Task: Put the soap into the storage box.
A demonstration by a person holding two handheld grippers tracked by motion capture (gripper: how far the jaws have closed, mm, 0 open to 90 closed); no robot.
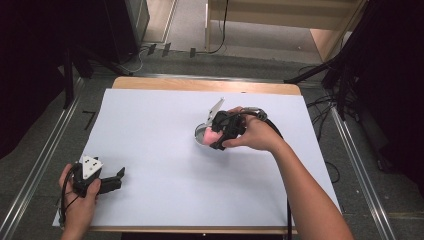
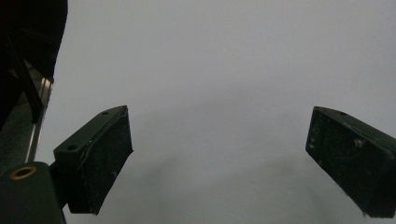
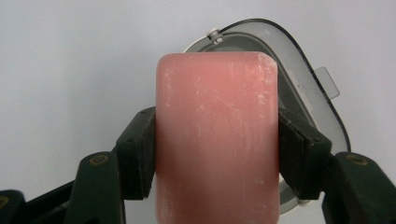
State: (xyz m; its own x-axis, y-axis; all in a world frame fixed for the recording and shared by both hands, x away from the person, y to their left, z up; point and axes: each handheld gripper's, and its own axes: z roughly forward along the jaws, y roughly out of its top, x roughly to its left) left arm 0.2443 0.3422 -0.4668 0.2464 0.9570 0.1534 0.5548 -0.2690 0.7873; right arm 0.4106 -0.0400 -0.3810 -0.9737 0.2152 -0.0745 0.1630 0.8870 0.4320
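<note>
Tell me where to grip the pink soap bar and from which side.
Grip the soap across its two long flat sides near the middle, coming from above, as the right gripper does now. Those faces are parallel, so the pads sit flat; the rounded ends would probably slip. The open dish lies just beneath.

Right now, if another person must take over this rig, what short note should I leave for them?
Right gripper: shut on the pink soap bar, held just above the open clear soap case near the middle of the white table sheet.
Left gripper: open, holding nothing, resting low at the near left corner of the sheet.
Done: the bar is gripped and the case lid stands open.
Left, as it seems: either set the bar into the case or carry it clear; the pictures do not tell which. The lid probably needs closing afterwards.
</note>
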